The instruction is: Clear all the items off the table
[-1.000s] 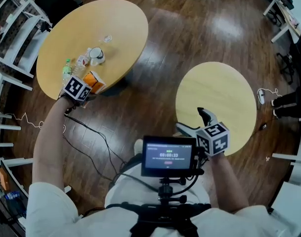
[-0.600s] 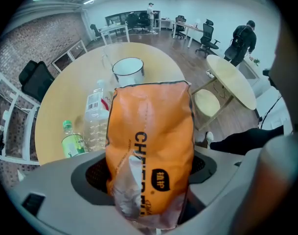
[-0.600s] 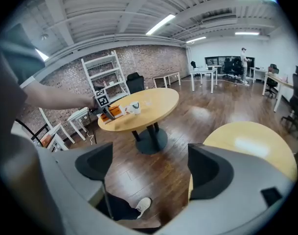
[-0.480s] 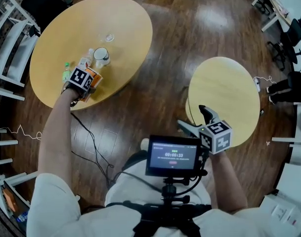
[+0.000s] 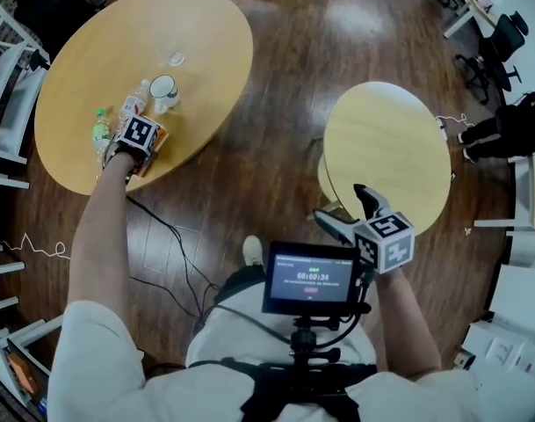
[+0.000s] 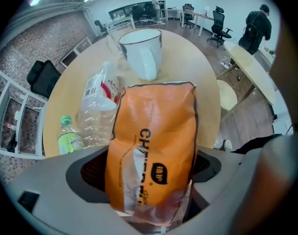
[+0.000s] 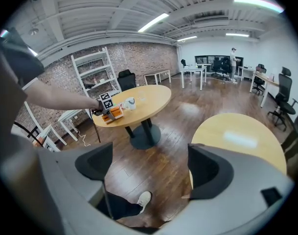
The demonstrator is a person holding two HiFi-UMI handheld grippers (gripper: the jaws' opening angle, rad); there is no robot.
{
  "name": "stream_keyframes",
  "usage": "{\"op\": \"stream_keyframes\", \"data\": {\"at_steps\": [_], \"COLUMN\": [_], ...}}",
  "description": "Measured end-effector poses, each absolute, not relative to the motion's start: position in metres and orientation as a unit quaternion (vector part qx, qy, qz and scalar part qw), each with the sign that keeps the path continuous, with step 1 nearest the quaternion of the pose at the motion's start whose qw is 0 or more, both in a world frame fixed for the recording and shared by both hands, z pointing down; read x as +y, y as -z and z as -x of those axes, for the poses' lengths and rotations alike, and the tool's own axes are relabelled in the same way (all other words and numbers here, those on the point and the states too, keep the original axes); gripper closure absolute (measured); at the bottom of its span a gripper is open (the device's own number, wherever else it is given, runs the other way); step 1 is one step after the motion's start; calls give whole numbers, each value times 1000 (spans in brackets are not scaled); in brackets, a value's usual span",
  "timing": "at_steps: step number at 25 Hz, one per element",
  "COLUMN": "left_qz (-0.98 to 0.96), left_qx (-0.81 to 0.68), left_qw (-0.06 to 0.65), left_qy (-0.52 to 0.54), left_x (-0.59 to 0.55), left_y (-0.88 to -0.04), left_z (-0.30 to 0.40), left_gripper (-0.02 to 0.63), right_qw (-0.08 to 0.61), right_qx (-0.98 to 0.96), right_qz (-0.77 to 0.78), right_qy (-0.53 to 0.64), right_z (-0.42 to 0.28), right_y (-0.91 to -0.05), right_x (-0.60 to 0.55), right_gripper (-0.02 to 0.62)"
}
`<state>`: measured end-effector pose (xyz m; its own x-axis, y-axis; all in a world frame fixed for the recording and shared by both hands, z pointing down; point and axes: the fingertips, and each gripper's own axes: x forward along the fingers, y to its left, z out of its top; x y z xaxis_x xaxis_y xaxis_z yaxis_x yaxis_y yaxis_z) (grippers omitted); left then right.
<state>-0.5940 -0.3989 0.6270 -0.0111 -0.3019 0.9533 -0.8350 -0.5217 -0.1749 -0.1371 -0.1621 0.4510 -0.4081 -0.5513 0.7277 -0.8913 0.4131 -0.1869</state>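
An orange snack bag (image 6: 153,141) lies near the front edge of the large round table (image 5: 91,42). My left gripper (image 5: 144,143) points steeply down over it. The bag fills the gap between the jaws (image 6: 151,165), which have just been opening; I see no squeeze on it. Behind the bag stand a white mug (image 6: 141,53), a clear plastic bottle (image 6: 97,106) on its side and a green-capped bottle (image 6: 70,138). A small glass (image 5: 176,59) sits further back. My right gripper (image 5: 342,207) hangs open and holds nothing, over the floor by the small round table (image 5: 390,148).
White shelving (image 5: 8,69) stands left of the large table. A black cable (image 5: 170,244) trails across the wooden floor. A monitor (image 5: 313,280) is mounted at my chest. A person (image 5: 513,121) stands at the far right beside desks and chairs.
My left gripper has moved from the table's edge onto the orange bag and come down over it, jaws wider. The right gripper has drifted a little beside the small table.
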Motion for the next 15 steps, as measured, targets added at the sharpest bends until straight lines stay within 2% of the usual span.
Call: {"op": "stream_keyframes", "data": {"at_steps": [3, 9, 15], "left_qz": [-665, -694, -739], "left_qx": [-443, -464, -485], "left_qw": [212, 188, 168], "left_qy": [-562, -518, -436], "left_x": [-404, -395, -362], "left_y": [-612, -561, -499], "left_z": [592, 574, 508], "left_gripper": [118, 118, 118], "right_qw": [291, 276, 253], "right_qx": [-786, -789, -787], "right_qz": [-462, -469, -486], "right_qy": [-289, -285, -285], "right_z": [127, 101, 57], "right_y": [-451, -447, -442], "right_x": [-154, -132, -102], "right_gripper": [104, 104, 104]}}
